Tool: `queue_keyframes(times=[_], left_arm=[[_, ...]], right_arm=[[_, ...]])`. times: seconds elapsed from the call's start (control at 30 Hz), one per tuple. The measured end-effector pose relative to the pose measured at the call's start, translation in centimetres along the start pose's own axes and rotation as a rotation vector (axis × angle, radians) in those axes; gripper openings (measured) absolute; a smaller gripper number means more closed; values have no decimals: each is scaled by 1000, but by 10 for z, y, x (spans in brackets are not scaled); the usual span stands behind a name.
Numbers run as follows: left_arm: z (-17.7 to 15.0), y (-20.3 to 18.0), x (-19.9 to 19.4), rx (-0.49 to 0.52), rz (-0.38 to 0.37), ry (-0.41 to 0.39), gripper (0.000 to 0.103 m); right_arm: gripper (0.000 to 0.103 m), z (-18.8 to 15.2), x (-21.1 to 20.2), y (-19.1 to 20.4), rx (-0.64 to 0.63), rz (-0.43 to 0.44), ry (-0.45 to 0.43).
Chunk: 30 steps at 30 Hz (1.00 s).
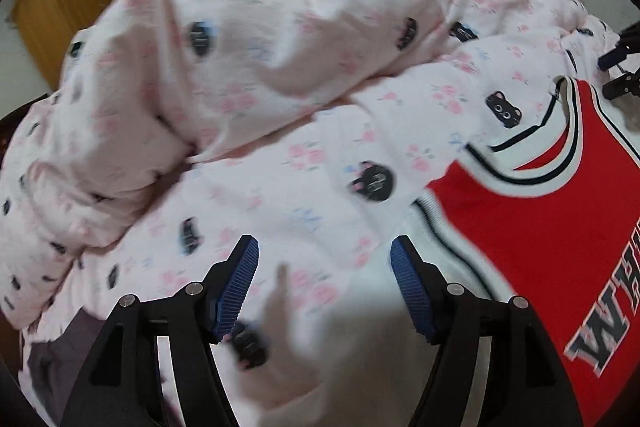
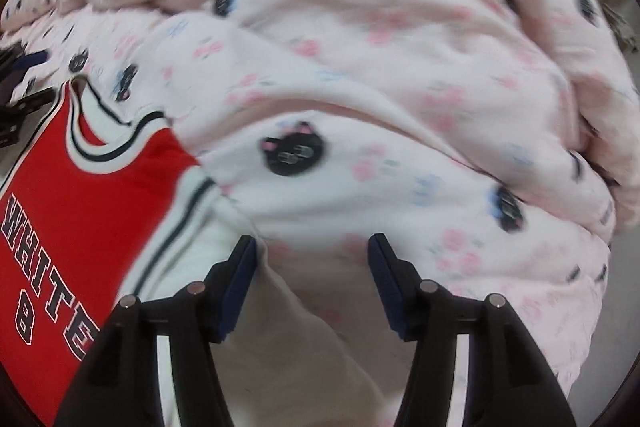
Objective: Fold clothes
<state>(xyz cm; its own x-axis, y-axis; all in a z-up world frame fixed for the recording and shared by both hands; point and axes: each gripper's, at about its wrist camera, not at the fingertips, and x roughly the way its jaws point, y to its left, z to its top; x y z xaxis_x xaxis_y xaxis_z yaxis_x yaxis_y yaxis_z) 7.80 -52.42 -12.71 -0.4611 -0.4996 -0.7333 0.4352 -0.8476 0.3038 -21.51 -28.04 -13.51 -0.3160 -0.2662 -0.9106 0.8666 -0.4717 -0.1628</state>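
Observation:
A red jersey [image 1: 532,227] with white trim striped in black and grey-and-white block lettering lies flat on the bed, at the right of the left wrist view. In the right wrist view the same jersey [image 2: 92,195] is at the left and reads "WHITE 8". My left gripper [image 1: 325,243] is open just left of the jersey's white-edged armhole, with blurred white cloth [image 1: 360,339] below its jaws; the pads do not press on it. My right gripper [image 2: 313,239] is open too, over a white fold [image 2: 288,327] beside the jersey's other side.
A pink duvet [image 1: 248,39] printed with flowers and black cats is heaped behind the jersey and covers the bed [image 2: 400,67]. A wooden cabinet [image 1: 60,7] stands at the far left. Each wrist view catches the other gripper's black fingers [image 1: 624,67] [image 2: 20,103] at its edge.

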Motion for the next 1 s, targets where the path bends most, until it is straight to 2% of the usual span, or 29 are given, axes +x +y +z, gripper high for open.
queue_keyframes(times=[0.13,0.27,0.47,0.63,0.8,1.0], left_arm=[[-29,38,-47,-128,29,-55,64],[-57,63,-80,-282,-23,-83,64],[-95,51,-95,-544,-150,-72,64],[-117,31,-93,-700,-218,-42,64],[-134,17,-84,-771,-249,-34,64],[-130,14,-75,-764,-289,-45,64]], right_arm=[[58,-16,-28,-12,60,-65,-73],[58,-35,-57,-9,87,-22,-134],[58,-67,-94,20,106,76,-196],[58,-67,-100,68,48,143,-194],[58,-68,-110,112,-7,186,-212],[58,-81,-105,157,-34,267,-207]])
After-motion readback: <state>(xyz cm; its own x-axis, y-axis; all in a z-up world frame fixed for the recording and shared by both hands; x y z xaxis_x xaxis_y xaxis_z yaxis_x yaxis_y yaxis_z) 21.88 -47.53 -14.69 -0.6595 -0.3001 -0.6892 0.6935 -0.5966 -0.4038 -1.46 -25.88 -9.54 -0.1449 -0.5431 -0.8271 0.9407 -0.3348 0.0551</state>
